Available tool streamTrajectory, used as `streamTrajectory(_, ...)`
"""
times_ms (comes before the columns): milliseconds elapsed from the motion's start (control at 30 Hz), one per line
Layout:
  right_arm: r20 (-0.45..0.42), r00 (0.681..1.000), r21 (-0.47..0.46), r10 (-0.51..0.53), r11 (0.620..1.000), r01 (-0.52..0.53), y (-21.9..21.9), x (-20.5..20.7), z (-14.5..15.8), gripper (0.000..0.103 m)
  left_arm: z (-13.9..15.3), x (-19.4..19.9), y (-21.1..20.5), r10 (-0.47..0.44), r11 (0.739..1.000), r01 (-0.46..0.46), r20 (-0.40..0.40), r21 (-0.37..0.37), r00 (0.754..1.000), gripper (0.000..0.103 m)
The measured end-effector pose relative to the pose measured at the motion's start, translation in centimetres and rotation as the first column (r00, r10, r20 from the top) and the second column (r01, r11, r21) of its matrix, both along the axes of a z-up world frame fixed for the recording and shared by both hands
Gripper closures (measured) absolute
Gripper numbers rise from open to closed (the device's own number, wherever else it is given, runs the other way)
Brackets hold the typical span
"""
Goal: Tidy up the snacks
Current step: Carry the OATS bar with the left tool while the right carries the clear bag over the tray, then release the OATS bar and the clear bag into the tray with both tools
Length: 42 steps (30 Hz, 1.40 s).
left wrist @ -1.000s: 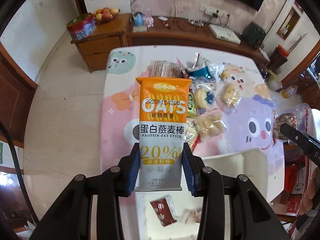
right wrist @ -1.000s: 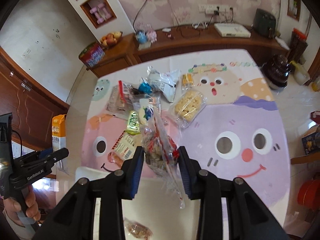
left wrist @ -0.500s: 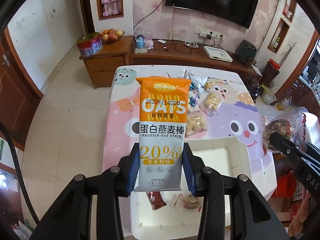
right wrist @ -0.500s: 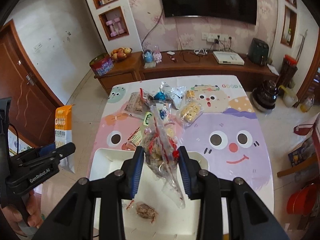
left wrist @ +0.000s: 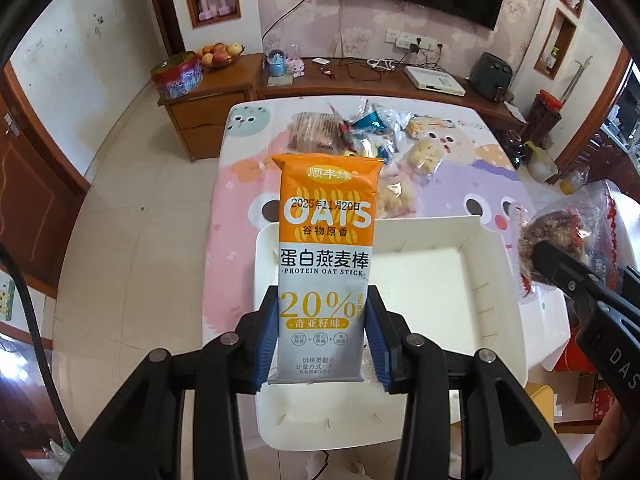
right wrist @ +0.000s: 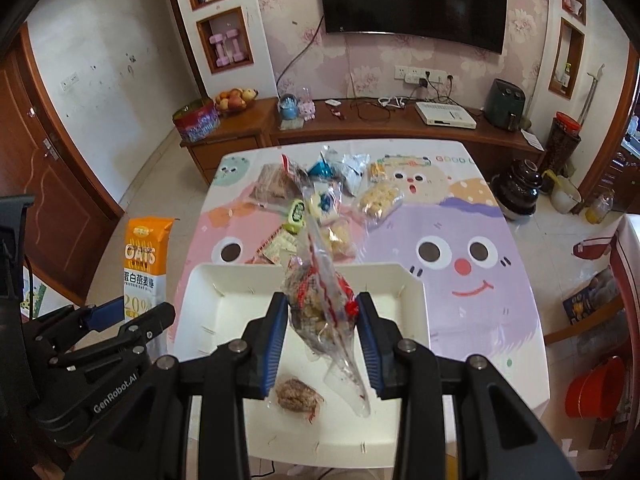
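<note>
left gripper [left wrist: 322,334] clamping oat stick packet [left wrist: 326,264], white tray [left wrist: 508,320]

Lighting: even daylight, bright, with no hard shadows on the table [right wrist: 472,312]. Glare: a pale sheen on the floor tiles [left wrist: 132,216] left of the tool, and soft reflection on the white tray [left wrist: 440,280] ahead of the fingers. Wall-mounted screen [right wrist: 416,0] reads as a dark patch against pink wallpaper. Distortion: strong fisheye bend in both views; door frames and cabinet edges curve outward, black vignette fills every corner. Focus: print on the oat stick packet [left wrist: 326,264] between the pads is sharp; the snack pile [left wrist: 372,140] beyond it is slightly soft. The clear snack bag [right wrist: 320,300] shows glints and smeared detail.
</note>
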State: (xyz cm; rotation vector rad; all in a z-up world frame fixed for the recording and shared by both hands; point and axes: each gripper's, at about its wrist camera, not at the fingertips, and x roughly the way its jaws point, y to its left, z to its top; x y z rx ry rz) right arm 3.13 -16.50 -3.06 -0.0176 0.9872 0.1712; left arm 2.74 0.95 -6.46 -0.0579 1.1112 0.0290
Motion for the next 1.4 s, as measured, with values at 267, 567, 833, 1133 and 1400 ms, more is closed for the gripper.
streamTrajectory(267, -0.058, 0.998, -0.024, -0.007, 1.000, 0.006, 0.5, -0.7, -2.2, 0.068, -1.5, -0.4, 0.0, 0.009, 1.000, -0.009, -0.041, 0.004, 0.999, 0.064)
streamTrajectory(567, -0.092, 0.995, -0.037, 0.027, 0.999, -0.031, 1.7, -1.5, -3.1, 0.067, -2.2, -0.9, -0.7, -0.017, 1.000, 0.018, -0.065, 0.013, 0.998, 0.063)
streamTrajectory(833, -0.107, 0.994, -0.039, 0.024, 0.999, -0.029, 1.8, -1.7, -3.4, 0.067, -2.8, -1.2, -0.5, -0.017, 1.000, 0.018, -0.090, 0.016, 0.996, 0.064)
streamTrajectory(1133, -0.111, 0.994, -0.041, 0.021, 0.999, -0.025, 1.7, -1.5, -3.5, 0.066, -3.0, -1.2, -0.8, -0.031, 0.999, 0.035, -0.103, 0.031, 0.994, 0.045)
streamTrajectory(1400, -0.122, 0.992, -0.045, 0.014, 0.999, -0.020, 1.8, -1.3, -3.5, 0.060, -2.8, -1.3, -1.2, -0.043, 0.997, 0.048, -0.097, 0.054, 0.994, 0.020)
